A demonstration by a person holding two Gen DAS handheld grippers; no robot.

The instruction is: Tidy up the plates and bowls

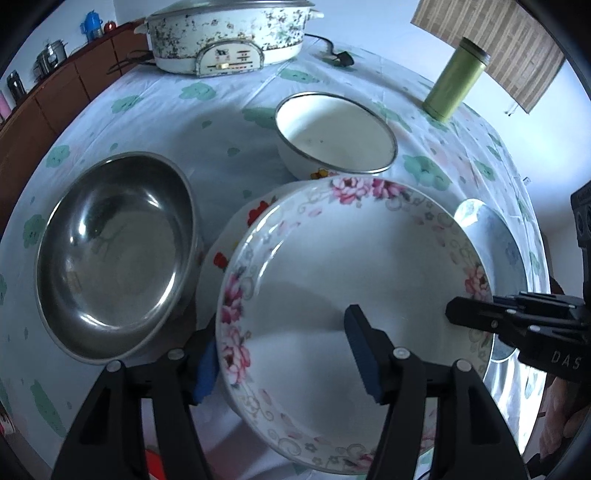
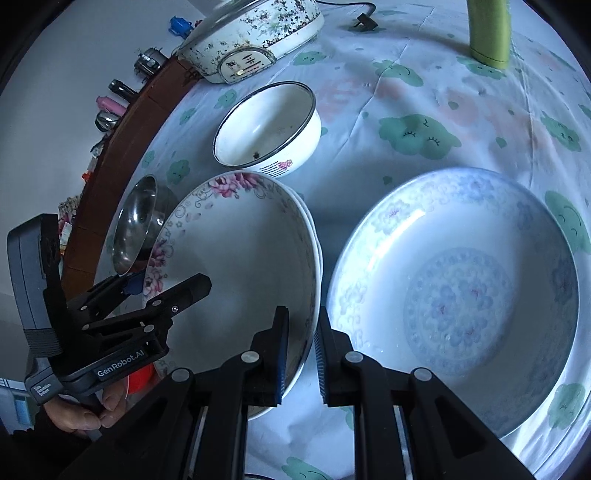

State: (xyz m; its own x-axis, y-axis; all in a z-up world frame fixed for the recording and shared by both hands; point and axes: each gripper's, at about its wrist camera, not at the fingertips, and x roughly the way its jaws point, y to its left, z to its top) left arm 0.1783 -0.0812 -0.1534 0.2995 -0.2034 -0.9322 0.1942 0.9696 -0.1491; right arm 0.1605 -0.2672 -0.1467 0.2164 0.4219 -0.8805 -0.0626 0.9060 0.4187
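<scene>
A pink-flowered plate [image 1: 332,295] lies on top of a red-flowered plate [image 1: 258,214]. My left gripper [image 1: 284,358] straddles its left rim, jaws wide apart, one finger outside and one inside. My right gripper [image 2: 301,354] is closed on its right rim [image 2: 310,332]; it also shows in the left wrist view [image 1: 465,314]. A steel bowl [image 1: 114,254] stands to the left, a white enamel bowl [image 1: 336,133] behind, and a blue-patterned plate [image 2: 458,295] to the right.
An electric cooker [image 1: 229,33] stands at the table's far side with its plug [image 1: 341,59] on the cloth. A green canister [image 1: 454,79] stands at the far right. A wooden cabinet [image 1: 55,96] with small items runs along the left.
</scene>
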